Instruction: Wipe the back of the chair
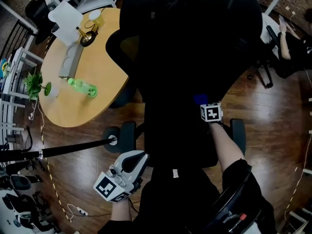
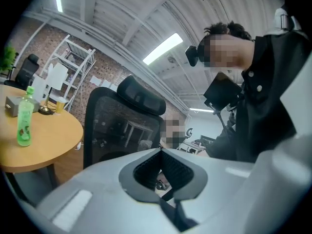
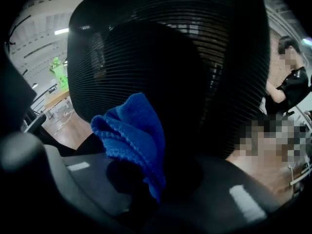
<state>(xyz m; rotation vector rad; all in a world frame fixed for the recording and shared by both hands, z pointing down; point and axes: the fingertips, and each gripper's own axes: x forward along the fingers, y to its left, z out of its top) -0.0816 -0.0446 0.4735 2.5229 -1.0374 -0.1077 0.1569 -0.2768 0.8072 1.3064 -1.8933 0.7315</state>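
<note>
Blue cloth [image 3: 129, 130] sits pinched in the right gripper [image 1: 208, 107], whose jaws are clamped on it, and it lies against the black mesh back of the chair [image 1: 190, 48], low and right of centre. The right forearm reaches straight forward, bare below a dark sleeve. The left gripper [image 1: 134, 161] is held lower, by the chair's left edge and apart from it, its jaws together with nothing between them.

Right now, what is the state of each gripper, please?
The left gripper: closed, holding nothing.
The right gripper: closed on the blue cloth.
</note>
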